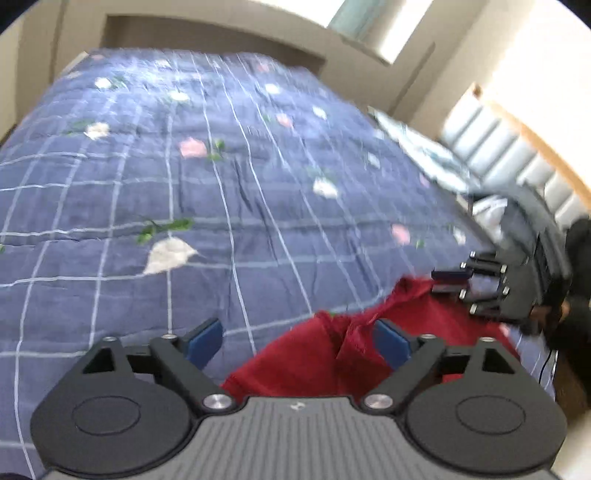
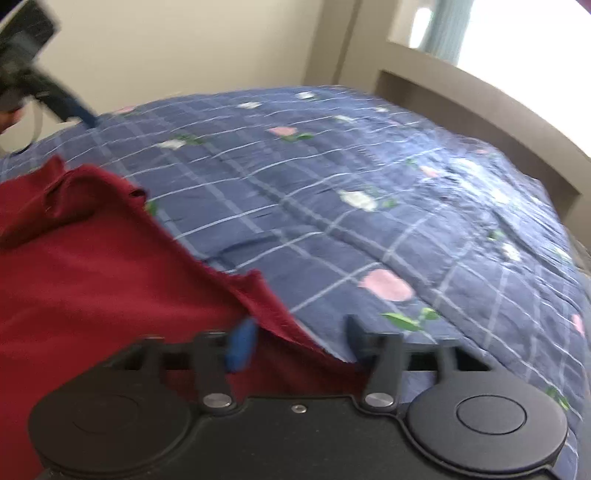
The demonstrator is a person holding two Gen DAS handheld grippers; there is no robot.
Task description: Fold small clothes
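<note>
Daylight floods in from a bright window (image 1: 373, 22) behind the headboard, blown out to white glare in both views. The blue checked floral quilt (image 1: 207, 177) is evenly lit, with soft shadows only in its creases. Motion blur smears both pictures, worst at the right of the left view. Fisheye distortion bows the edges.

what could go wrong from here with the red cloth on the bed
1. The red cloth lies bunched and creased between the open left tool, so a grab now might catch several layers and fold unevenly.
2. Its edge crosses the open right tool; closing there might pinch only the hem and slip.
3. The quilt sits right under the cloth, so a low grab might catch it too.
</note>
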